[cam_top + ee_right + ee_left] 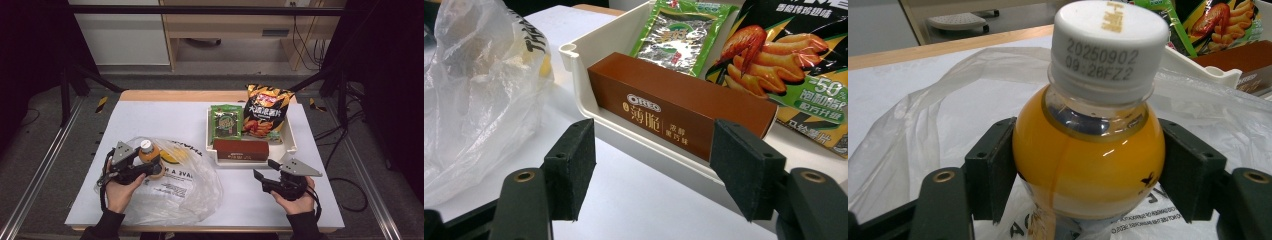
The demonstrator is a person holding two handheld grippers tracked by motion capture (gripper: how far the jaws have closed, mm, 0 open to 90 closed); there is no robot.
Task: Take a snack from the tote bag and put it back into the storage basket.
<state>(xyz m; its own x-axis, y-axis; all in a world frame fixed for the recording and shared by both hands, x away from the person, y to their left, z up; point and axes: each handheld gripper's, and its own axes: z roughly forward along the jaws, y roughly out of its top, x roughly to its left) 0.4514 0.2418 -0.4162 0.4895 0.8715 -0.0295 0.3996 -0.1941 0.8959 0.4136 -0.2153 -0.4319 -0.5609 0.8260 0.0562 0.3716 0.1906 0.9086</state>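
A white tray [290, 145] holds a brown box [241, 149], seaweed packet [226, 121] and chips bag [265, 112].

tools: black, grey three-cornered top plates | pads: black, brass screws | sleeves: dark | cables: black

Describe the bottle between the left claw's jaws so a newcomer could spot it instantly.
Start at the white table and find the crumpled clear plastic bag at its near left. The bottle stands on that bag between the pads of the left claw. It is the only round, orange-filled thing here, with a white screw cap bearing a printed date code, unlike the flat snack packs in the white tray.
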